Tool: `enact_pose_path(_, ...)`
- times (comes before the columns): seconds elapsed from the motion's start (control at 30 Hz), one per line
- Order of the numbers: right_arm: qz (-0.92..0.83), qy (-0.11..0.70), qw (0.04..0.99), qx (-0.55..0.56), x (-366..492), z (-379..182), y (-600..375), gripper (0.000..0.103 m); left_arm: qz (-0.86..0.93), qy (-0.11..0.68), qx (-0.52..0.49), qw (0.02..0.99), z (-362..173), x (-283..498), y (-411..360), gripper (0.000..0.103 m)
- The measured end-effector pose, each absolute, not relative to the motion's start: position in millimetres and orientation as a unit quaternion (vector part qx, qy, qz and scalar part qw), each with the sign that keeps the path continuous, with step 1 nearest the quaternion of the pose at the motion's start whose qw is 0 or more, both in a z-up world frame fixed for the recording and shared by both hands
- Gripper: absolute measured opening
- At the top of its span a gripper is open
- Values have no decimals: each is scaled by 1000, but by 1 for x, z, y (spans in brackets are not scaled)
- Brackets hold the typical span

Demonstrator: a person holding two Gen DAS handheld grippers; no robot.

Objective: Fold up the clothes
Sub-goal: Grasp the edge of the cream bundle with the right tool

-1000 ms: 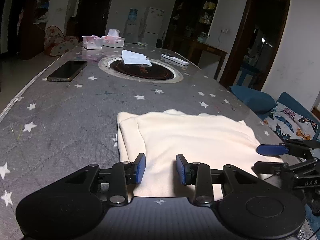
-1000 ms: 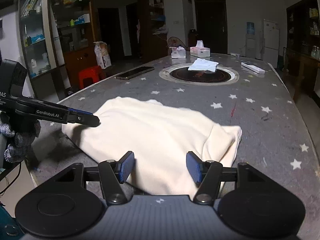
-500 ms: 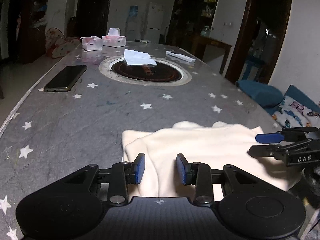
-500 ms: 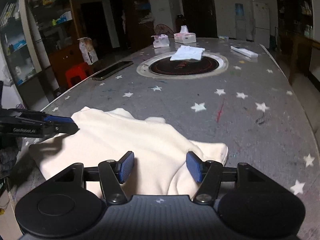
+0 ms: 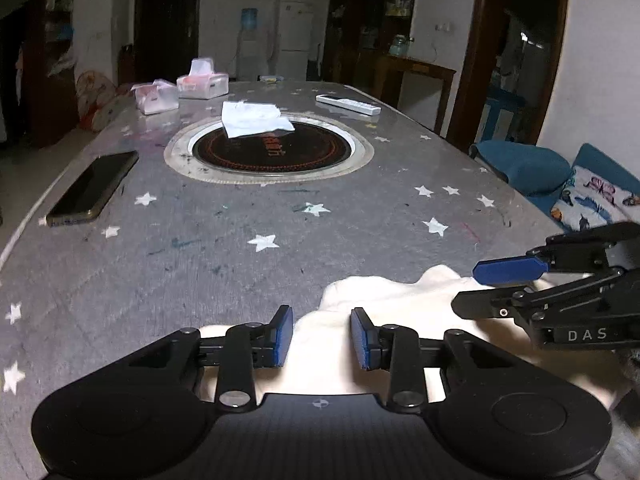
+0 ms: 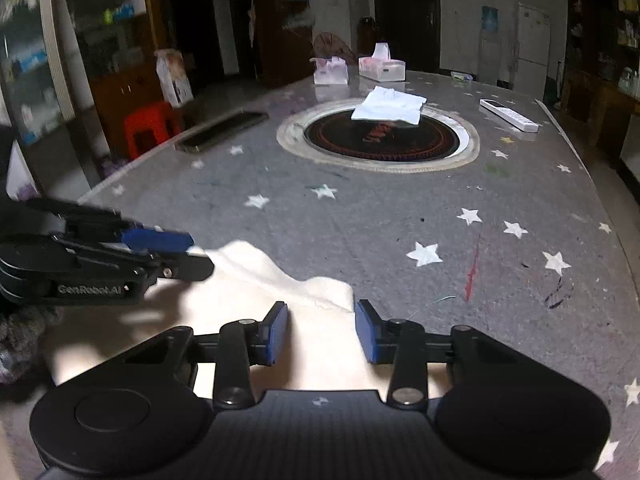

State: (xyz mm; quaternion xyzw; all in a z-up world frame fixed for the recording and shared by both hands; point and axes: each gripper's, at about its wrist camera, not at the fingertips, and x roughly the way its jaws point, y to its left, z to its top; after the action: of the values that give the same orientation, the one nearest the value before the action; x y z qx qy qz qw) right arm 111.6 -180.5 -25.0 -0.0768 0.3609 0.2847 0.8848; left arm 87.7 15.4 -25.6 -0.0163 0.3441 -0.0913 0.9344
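Tongs, left [image 5: 322,338] and right [image 6: 321,332], hover parted over cream garment [image 5: 384,296].

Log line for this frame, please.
fold clothes | cream garment at table near edge | left gripper open | right gripper open

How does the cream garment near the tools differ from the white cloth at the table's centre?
The cream garment is off-white and bulky, lying at the near table edge between both tools; the white cloth is brighter, thin and flat, resting partly on the round dark inset farther away. The garment looks much larger in view, though it is also nearer. Both are fabric-like pieces lying on the same star-patterned table.
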Motion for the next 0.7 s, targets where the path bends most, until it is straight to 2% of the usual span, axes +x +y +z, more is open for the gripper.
enact_pose_path(0.2,294,335,890,-91,94,-10,-181,38,-79,329,-35,940,-10,72,28,39)
enact_pose_path(0.27,306,326,889,-97,81,-4,-180,39,-70,324,-46,943,-4,62,37,47)
enact_pose_path(0.43,350,301,878,-128,45,7,-171,45,-38,320,-73,944,0,35,64,56)
enact_pose_path(0.63,430,270,840,-188,-3,9,-134,45,-1,327,-101,940,-5,11,90,67)
enact_pose_path(0.7,451,263,828,-205,-14,7,-121,45,11,329,-111,938,-6,4,98,68)
